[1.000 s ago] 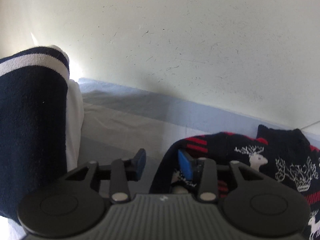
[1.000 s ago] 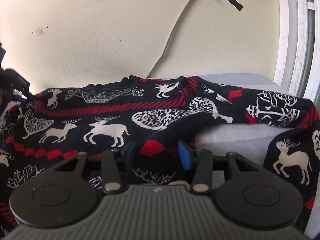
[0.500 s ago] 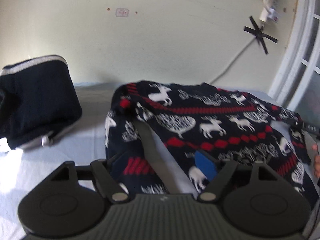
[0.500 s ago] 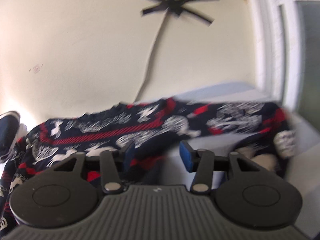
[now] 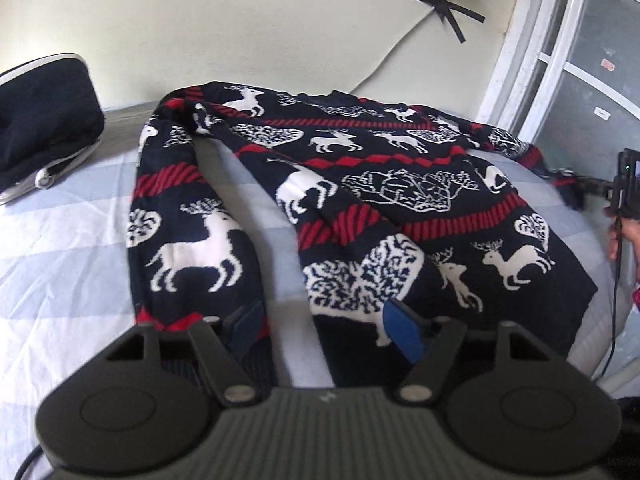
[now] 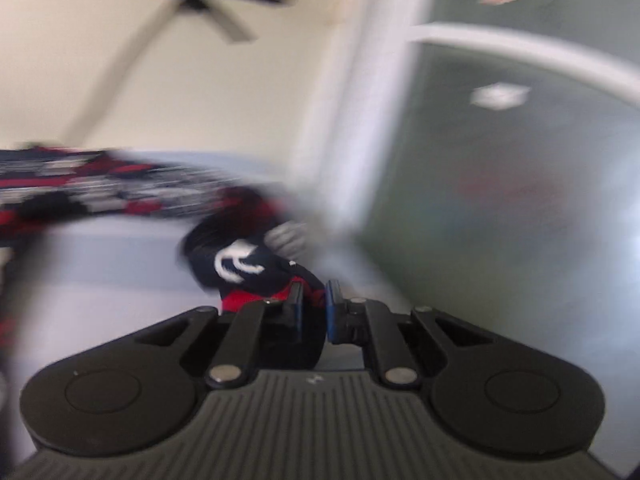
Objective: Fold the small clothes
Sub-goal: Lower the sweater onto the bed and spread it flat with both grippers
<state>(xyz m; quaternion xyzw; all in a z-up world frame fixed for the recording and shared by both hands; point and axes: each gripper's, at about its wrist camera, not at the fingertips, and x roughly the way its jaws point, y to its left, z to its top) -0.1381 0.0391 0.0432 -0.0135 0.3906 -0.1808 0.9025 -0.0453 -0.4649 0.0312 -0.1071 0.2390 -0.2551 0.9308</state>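
Observation:
A navy sweater (image 5: 360, 184) with red bands and white reindeer lies spread on a pale blue and white sheet (image 5: 68, 248). My left gripper (image 5: 324, 330) hovers over its near hem, jaws wide apart and closing. The left sleeve's cuff (image 5: 248, 360) lies by the left pad, and bare sheet shows between the pads. At the right edge of the left wrist view, my right gripper (image 5: 592, 189) pinches the end of the right sleeve (image 5: 568, 188). In the blurred right wrist view, the right gripper (image 6: 314, 308) has its jaws closing, almost together, on the sleeve cuff (image 6: 248, 268).
A folded navy garment (image 5: 44, 120) with a white stripe sits at the far left of the bed. A cable held by a black tape cross (image 5: 444, 8) runs down the wall. A white window frame (image 5: 520, 60) borders the bed's right side. A person's hand (image 5: 624, 236) holds the right gripper.
The left view has swung from the wall and folded garment to over the sweater's hem, its jaws wider. The right gripper moved right to the sleeve end and closed on it.

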